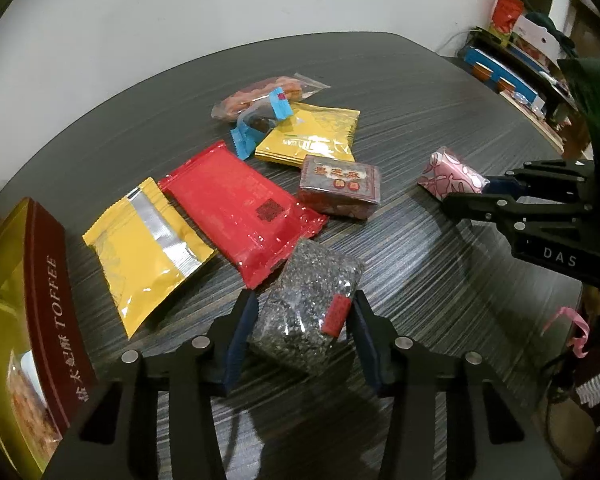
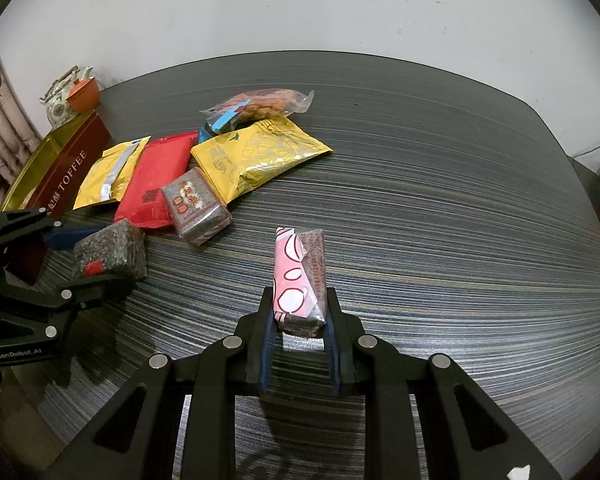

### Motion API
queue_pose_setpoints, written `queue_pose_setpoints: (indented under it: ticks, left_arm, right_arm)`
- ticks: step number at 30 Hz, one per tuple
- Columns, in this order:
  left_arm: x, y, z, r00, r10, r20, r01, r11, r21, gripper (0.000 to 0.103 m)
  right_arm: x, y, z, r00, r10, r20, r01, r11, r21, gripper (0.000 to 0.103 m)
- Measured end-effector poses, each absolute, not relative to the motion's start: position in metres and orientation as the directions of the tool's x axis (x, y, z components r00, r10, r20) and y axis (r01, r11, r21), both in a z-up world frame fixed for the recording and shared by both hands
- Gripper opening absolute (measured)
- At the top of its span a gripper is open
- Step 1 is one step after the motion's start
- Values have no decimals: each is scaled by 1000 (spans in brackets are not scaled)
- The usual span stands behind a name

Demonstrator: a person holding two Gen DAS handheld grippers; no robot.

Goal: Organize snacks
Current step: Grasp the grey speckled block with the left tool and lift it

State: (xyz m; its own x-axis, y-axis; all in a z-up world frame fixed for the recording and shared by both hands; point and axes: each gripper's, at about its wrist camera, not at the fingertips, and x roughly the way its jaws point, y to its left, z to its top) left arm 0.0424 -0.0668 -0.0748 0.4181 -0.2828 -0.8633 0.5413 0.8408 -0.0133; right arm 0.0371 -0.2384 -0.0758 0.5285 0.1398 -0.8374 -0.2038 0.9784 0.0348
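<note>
Both grippers held wrapped snacks over the table

The left gripper (image 1: 300, 328) pinched the grey speckled block (image 1: 306, 308); the right gripper (image 2: 300, 316) clamped the pink packet (image 2: 298, 276), both apparently ready for sorting toward the toffee box (image 1: 48, 280)

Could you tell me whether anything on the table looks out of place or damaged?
Nothing looks damaged or spilled. The snacks lie in a loose, overlapping heap, with the blue-wrapped candy resting atop the yellow packet and clear bag.
</note>
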Motion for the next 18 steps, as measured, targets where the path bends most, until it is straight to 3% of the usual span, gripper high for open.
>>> queue_pose_setpoints:
  ticks: [18]
  left_arm:
    - [32,-62,-71,443,-234,-865,481,877,10,43]
  right_arm:
    - [38,-238,-76,533,136,-835,-201,979,31,20]
